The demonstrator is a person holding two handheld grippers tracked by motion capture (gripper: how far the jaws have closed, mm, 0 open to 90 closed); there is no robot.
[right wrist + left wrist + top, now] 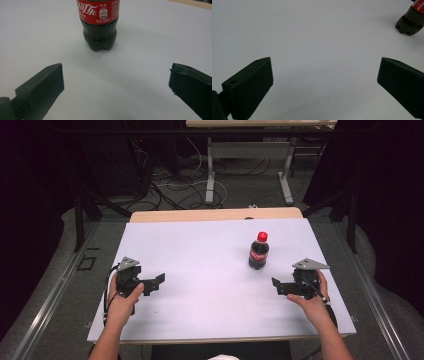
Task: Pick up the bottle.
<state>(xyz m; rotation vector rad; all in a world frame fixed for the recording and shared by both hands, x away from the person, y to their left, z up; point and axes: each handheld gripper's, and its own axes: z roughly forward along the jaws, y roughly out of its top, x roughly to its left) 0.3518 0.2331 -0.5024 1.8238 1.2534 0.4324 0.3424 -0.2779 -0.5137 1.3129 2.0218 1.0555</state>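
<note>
Red-capped and upright, the cola bottle stood untouched on the white table, just ahead of the right gripper. Both it and the left gripper had jaws wide apart, empty; grasping apparently hadn't begun.

— How is the light?
— Bright on the white table, dark all around it. The cola bottle casts a soft, faint shadow.
— Sharpness?
— All views slightly soft; the near jaws are blurred.
</note>
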